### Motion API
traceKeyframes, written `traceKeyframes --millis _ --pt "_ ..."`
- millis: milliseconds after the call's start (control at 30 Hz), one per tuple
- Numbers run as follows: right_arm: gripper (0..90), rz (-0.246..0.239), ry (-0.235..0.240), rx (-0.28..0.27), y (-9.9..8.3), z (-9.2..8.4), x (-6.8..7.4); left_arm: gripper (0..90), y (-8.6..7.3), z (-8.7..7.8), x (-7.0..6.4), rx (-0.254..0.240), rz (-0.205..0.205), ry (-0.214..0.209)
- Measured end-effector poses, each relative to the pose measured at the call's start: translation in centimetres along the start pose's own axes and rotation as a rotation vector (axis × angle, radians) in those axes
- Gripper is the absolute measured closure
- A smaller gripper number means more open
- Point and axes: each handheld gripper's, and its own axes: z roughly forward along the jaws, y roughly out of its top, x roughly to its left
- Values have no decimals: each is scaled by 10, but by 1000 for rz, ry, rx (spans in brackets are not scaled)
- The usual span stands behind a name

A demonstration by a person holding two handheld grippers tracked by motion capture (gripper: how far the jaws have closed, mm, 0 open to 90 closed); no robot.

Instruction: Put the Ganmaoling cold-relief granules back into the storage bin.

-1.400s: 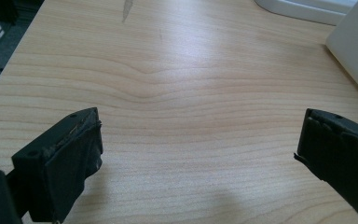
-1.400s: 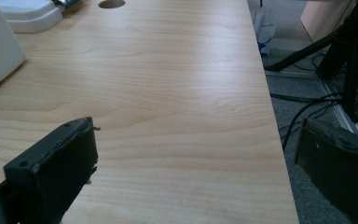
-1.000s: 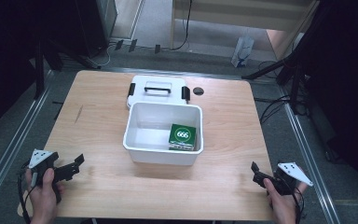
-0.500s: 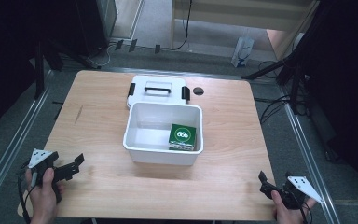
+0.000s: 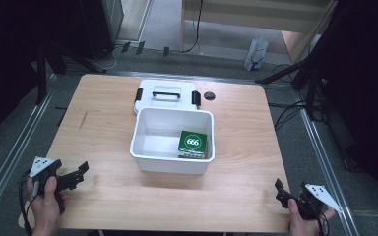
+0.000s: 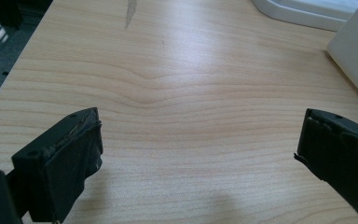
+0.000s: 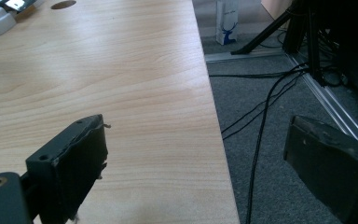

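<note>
Lower left of the high view: left tongs (image 5: pixel 77 175) held in a hand (image 5: pixel 46 205) over the pale wood-grain bench (image 5: pixel 103 128), jaws spread wide with nothing between (the left gripper view shows bare grain between two worn black rubbery pads).

Centre of frame: a white rectangular plastic tub (image 5: pixel 173 140), smooth walls, rounded corners. Inside, against its right wall, a green square box (image 5: pixel 193 144) with a white round label reading 666. Touching the tub's far side, a flat white lid (image 5: pixel 165 95) with a black handle and black clips. Just right of the lid, a dark round hole (image 5: pixel 209 96) in the benchtop.

Lower right: right tongs (image 5: pixel 281 192) at the bench's right edge, jaws apart, empty; the right gripper view shows grey carpet (image 7: pixel 279 121) and black cables (image 7: pixel 261 116) beyond the edge.
</note>
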Motion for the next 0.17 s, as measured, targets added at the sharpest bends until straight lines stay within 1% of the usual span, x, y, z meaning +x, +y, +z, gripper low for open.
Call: traceKeyframes --millis 167 --pt "77 -7 9 5 0 1 0 6 0 0 0 0 0 2"
